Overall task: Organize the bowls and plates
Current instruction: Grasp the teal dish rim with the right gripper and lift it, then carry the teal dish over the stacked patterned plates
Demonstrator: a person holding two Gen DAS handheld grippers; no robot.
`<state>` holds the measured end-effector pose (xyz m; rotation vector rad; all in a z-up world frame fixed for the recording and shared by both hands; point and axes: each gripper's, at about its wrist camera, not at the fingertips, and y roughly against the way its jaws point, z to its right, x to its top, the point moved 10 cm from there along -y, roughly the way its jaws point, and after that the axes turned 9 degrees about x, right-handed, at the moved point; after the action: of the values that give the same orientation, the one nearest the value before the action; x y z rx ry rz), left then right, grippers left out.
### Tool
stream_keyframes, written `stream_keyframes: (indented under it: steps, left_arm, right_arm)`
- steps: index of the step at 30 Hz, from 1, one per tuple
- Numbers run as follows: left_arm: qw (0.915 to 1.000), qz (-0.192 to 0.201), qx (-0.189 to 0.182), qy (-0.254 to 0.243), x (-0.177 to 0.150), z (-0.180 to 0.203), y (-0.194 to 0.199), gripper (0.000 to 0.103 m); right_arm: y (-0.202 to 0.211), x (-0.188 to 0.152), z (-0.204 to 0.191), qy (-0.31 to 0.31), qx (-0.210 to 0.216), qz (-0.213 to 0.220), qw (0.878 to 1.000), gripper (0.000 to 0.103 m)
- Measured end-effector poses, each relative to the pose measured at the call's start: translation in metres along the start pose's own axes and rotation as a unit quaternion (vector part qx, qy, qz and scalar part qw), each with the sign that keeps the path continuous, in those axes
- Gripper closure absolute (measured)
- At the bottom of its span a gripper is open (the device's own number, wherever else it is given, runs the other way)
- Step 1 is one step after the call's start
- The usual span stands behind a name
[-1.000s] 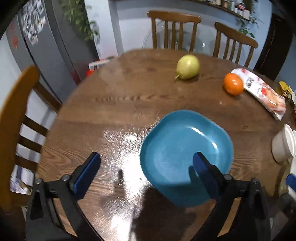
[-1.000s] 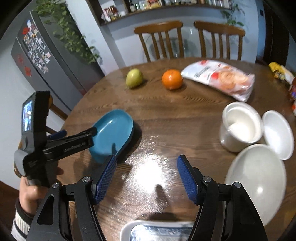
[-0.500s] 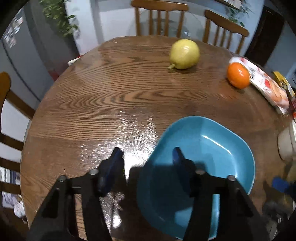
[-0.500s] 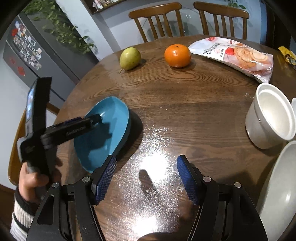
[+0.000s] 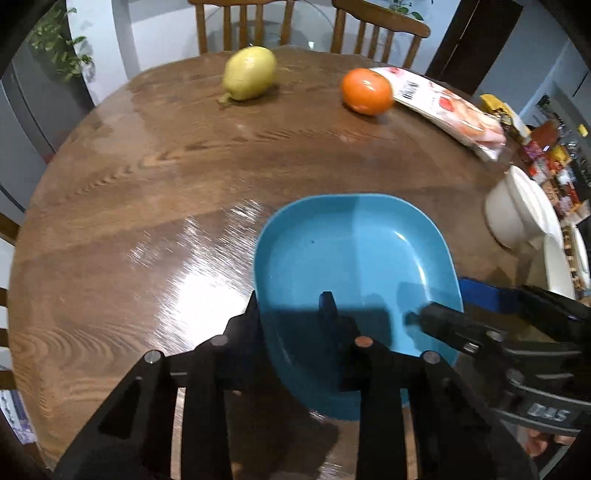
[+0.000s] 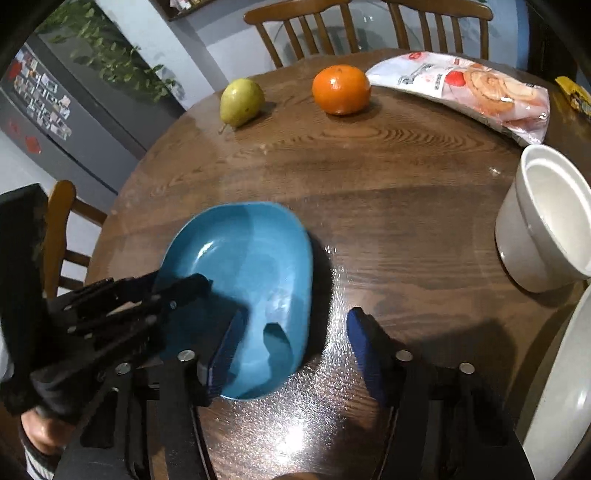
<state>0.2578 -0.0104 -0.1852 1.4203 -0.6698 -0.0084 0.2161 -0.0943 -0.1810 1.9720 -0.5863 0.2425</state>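
Note:
A blue squarish plate [image 5: 354,254] lies tilted on the round wooden table [image 5: 155,177]. My left gripper [image 5: 291,310] is shut on the blue plate's near left rim, one finger under it and one inside. The plate also shows in the right wrist view [image 6: 243,266]. My right gripper [image 6: 291,343] is open and straddles the plate's right rim, left finger over the plate, right finger over the table. A white deep bowl [image 6: 546,218] and a wide white bowl [image 6: 565,384] stand at the right.
A pear [image 6: 242,101], an orange [image 6: 341,88] and a packet of pastries [image 6: 469,86] lie at the table's far side. Wooden chairs [image 6: 303,29] stand behind the table and one at its left [image 6: 62,229]. A fridge [image 6: 55,110] is at far left.
My left gripper closed onto the blue plate's rim and lifted that side. My right gripper moved left until its open fingers straddle the plate's other rim.

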Motion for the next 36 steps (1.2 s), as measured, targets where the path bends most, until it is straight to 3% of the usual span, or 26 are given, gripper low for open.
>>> stream_keyframes:
  steps: [2,7,10,11,17,36]
  left_arm:
    - [1.0,0.003,-0.001,0.001,-0.005,0.003,0.002,0.077]
    - [0.9998,0.003,-0.002,0.02,-0.004,0.0,0.0,0.079]
    - [0.9996,0.004,0.0,0.027,-0.007,0.0,0.003,0.08]
    - [0.9995,0.003,0.0,0.031,-0.007,0.0,0.004,0.084]
    - [0.9992,0.011,-0.002,0.038,-0.007,0.005,0.01,0.082]
    - [0.9961,0.087,-0.004,0.012,-0.014,0.044,0.089,0.082]
  right_arm:
    - [-0.003,-0.004,0.003,-0.003,0.001,-0.01,1.0,0.064]
    - [-0.002,-0.005,0.009,0.017,-0.016,-0.011,1.0,0.087]
    - [-0.001,-0.006,0.014,0.017,-0.019,-0.009,1.0,0.096]
    - [0.0,-0.007,0.015,0.015,-0.02,-0.009,1.0,0.096]
    - [0.015,-0.004,0.008,0.037,-0.033,0.012,0.999,0.097]
    - [0.101,-0.021,-0.006,0.056,-0.023,0.08,0.995,0.097]
